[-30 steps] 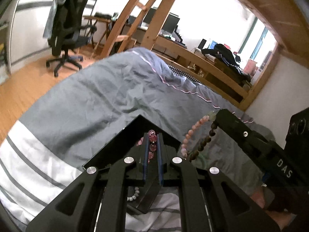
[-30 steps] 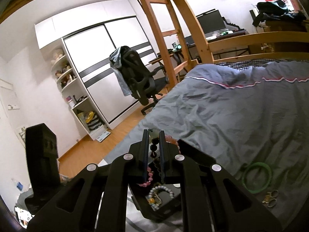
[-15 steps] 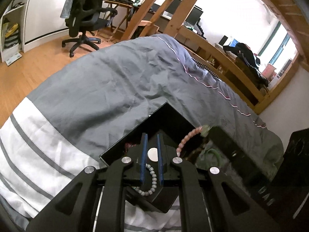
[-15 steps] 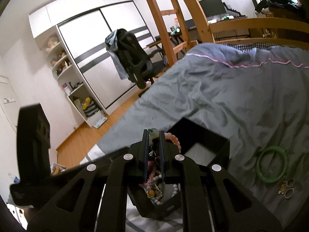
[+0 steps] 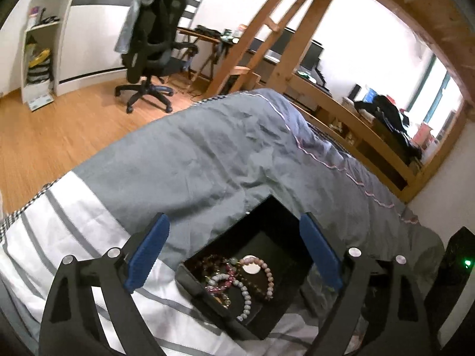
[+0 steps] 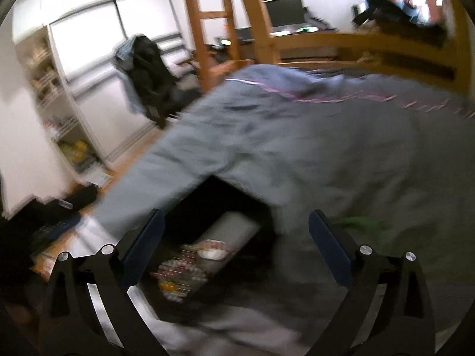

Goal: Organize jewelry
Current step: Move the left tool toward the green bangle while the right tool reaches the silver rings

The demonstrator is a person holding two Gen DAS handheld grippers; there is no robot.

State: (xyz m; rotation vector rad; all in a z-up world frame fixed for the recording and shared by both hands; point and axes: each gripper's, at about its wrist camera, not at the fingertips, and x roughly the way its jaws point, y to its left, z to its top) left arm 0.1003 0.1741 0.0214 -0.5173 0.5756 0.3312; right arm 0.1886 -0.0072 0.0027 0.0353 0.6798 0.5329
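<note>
- Left gripper (image 5: 234,249): jaws spread wide and empty, poised above the black box (image 5: 276,216); its blue pads (image 5: 147,247) frame the box on either side without touching it.
- Right gripper (image 6: 236,246): jaws likewise wide apart, holding nothing; this view is heavily blurred, so fine detail cannot be read.
- Black box: an open, shallow container resting on the bed (image 5: 184,160), near the bed's near edge where the grey cover meets the white striped band.
- Beaded bracelets (image 5: 237,279): a loose heap of pink, pale and dark strands lying in the near corner of the box; the far part of the box floor is bare.
- Green bangle (image 6: 359,222): a blurred green band on the grey cover just beside the box, towards the right edge of the bed; apparently not yet stored.
- Step in hand (judgement): with both claws free, the next item outside the box is to be collected.
- Technique (judgement): approach the bangle from above, straddle one side of its ring, close gently so it does not skid on the soft cover, then carry it to the bare part of the box, avoiding tangling the strands.
</note>
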